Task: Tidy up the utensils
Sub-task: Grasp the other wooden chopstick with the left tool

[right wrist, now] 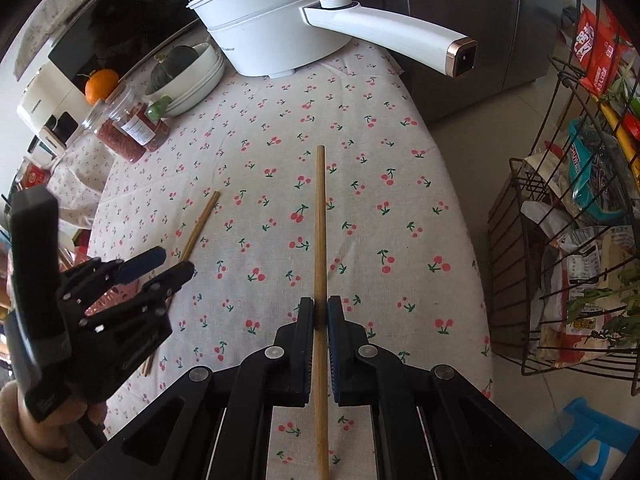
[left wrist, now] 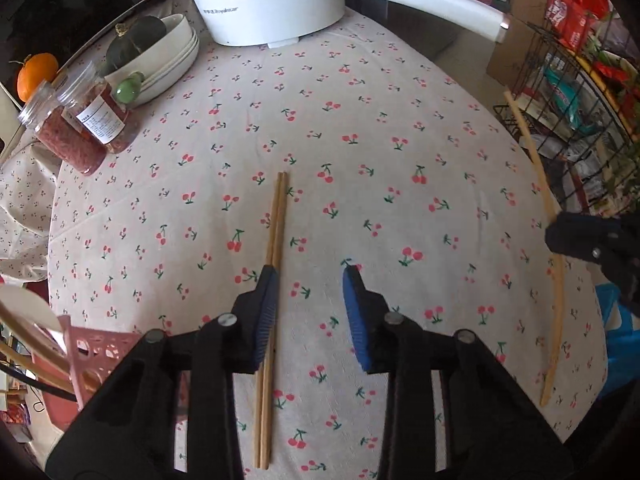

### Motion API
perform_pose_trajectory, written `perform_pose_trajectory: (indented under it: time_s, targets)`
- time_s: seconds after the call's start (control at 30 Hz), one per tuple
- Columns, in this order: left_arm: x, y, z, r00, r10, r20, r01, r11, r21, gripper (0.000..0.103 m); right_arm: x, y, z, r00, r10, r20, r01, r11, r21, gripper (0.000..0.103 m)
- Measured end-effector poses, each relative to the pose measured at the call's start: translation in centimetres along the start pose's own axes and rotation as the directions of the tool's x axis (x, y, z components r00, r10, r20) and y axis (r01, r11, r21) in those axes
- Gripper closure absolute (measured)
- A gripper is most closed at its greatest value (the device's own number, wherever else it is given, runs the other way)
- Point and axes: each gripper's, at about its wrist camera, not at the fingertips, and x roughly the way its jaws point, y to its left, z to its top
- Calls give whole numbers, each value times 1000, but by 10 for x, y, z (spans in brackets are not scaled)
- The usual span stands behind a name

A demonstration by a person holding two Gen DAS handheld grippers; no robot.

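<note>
A pair of wooden chopsticks (left wrist: pixel 273 264) lies side by side on the cherry-print tablecloth (left wrist: pixel 360 140). My left gripper (left wrist: pixel 310 276) is open just above it, its left finger over the pair. The pair also shows in the right wrist view (right wrist: pixel 200 220), with the left gripper (right wrist: pixel 160 266) over it. My right gripper (right wrist: pixel 320 306) is shut on a single long wooden chopstick (right wrist: pixel 321 216), held above the cloth and pointing away. That chopstick (left wrist: pixel 536 160) and the right gripper (left wrist: pixel 560 230) show at the right edge of the left wrist view.
A white electric pot (right wrist: pixel 280 28) with a long handle stands at the back. Stacked white bowls (left wrist: pixel 168 56), two jars (left wrist: pixel 84 128) and an orange (left wrist: pixel 36 74) sit at the back left. A pink basket (left wrist: pixel 96 352) is at the near left. A wire rack (right wrist: pixel 568 200) stands right.
</note>
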Motion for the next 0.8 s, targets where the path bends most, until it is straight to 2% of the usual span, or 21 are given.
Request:
perform_pose_trajectory:
  time_s: [0.13,0.23,0.33,0.43,0.5,0.6,0.7,0.8]
  targets:
    - [27,11,18,995,52,-81,-53,999,-13,75,-2,7,1,1000,18,8,-18,999,-27,96]
    - [43,16,22,985,29,-172,-32,999,-15,76,-2,8,1,1000,23,7,-23,999,-32,96]
    - [46,18,24,983,14,-184,-15,1000,-5,79,-3,8,1,1000,26,10,-26,999,-30,96]
    - [47,19,20,983,-22,-184,18,1000,-23,92,-5,8,0,999,36,17,-36,999,-27,96]
    - [44,16,16,987,-1,-164,-1,1000,-14,93,-8,11,-2,998,51,25,-50,998,-29,96]
    - [27,11,4,996,-1,-92,1,1000,-2,93,-16,15,-6,998,33,61,-30,998,-50,96]
    - [-6,6,-12,1000,-26,-7,26,1000,0,93,-28,21,-11,994,1,112,6,998,-67,96]
    - [-43,2,-27,995,-42,90,40,999,25,93,-46,29,-15,983,-14,181,29,996,-80,96]
